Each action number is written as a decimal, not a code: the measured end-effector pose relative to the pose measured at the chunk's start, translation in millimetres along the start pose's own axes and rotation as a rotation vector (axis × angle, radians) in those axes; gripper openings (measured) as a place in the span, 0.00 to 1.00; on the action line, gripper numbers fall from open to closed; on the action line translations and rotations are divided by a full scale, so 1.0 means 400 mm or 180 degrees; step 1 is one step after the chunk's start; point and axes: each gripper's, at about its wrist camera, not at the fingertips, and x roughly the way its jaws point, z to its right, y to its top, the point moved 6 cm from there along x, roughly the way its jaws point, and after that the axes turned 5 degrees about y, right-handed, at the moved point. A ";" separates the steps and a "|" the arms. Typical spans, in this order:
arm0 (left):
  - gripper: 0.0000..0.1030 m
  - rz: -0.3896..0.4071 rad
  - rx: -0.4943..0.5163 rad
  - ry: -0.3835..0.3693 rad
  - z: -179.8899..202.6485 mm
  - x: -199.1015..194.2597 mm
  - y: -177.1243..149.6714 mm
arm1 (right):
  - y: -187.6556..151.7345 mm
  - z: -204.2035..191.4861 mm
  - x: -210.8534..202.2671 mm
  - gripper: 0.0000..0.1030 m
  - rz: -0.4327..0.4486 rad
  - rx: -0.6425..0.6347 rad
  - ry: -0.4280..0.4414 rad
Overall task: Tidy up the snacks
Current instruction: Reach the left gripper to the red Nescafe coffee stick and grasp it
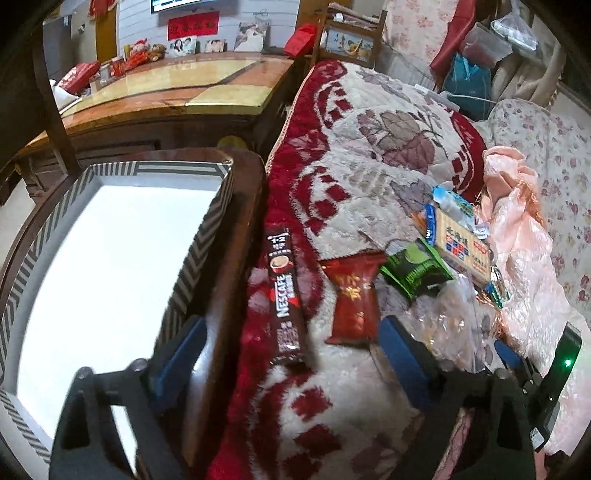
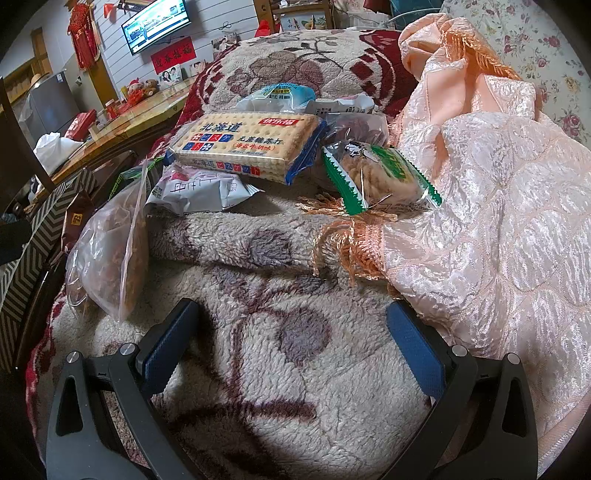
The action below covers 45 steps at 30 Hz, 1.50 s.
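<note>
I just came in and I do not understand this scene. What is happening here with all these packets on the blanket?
A person holds two grippers over snacks scattered on a fleece blanket. Both the left gripper and the right gripper are open and hold nothing. The Nescafe stick and a red packet lie ahead of the left one, beside a striped box that looks empty. The cracker pack and other snacks lie further along the blanket.

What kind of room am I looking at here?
Most likely a family living room at home: a wall-mounted TV, framed family photos on a wooden table, and a sofa or bed draped in a fleece blanket.
</note>
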 end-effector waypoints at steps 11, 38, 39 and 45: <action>0.60 -0.0384 -0.0032 -0.0339 0.040 0.077 0.031 | 0.000 0.000 0.000 1.00 0.0000 0.0000 0.0000; 0.45 -0.0653 -0.0843 -0.1019 -0.023 0.115 0.056 | -0.001 0.000 -0.001 1.00 -0.0004 -0.0005 -0.0008; 0.45 -0.0624 -0.0835 -0.1029 -0.023 0.107 0.059 | -0.001 0.000 -0.001 1.00 -0.0004 -0.0005 -0.0008; 0.52 -0.0615 -0.0771 -0.0793 -0.040 0.103 0.057 | -0.001 0.000 -0.002 1.00 -0.0005 -0.0006 -0.0009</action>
